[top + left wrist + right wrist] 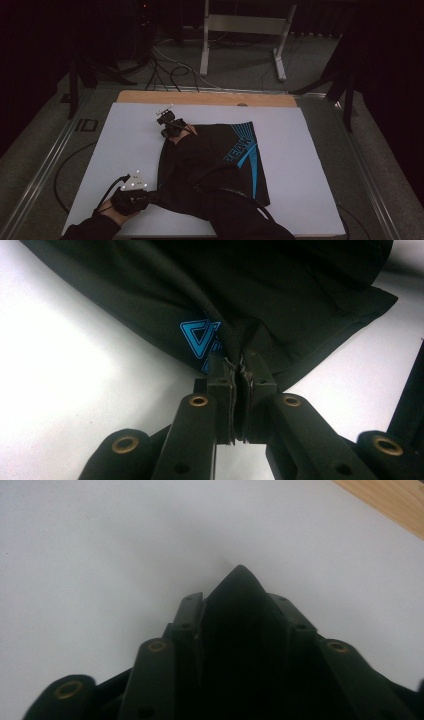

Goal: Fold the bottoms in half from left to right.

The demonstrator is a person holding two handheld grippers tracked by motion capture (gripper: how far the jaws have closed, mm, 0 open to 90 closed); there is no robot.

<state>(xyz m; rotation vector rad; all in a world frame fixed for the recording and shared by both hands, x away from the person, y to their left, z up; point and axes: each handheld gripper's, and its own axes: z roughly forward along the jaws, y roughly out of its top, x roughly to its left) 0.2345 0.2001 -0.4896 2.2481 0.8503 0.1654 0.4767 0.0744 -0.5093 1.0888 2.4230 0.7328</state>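
**Supervisor:** Report the garment position.

**Operator:** I see the black shorts (210, 160) lying on the white board (125, 145), which covers most of the table (200, 97). Blue lettering (242, 147) runs down the garment's right part. In the high view my right forearm crosses over the cloth.

**Supervisor:** Left gripper status?

**Operator:** The left gripper (150, 196) sits at the near left corner of the garment. In the left gripper view its jaws are clamped tight on a pinch of the black fabric (239, 371) — the hem is bunched between the pads, just beside a blue triangle logo (200, 337).

**Supervisor:** Right gripper?

**Operator:** I have the right gripper (167, 125) at the far left corner of the shorts, near the wooden table edge. In the right gripper view a pointed fold of cloth (240, 610) stands between the jaws at a narrow setting. It fills the gap from side to side — I read that as a hold on the corner.
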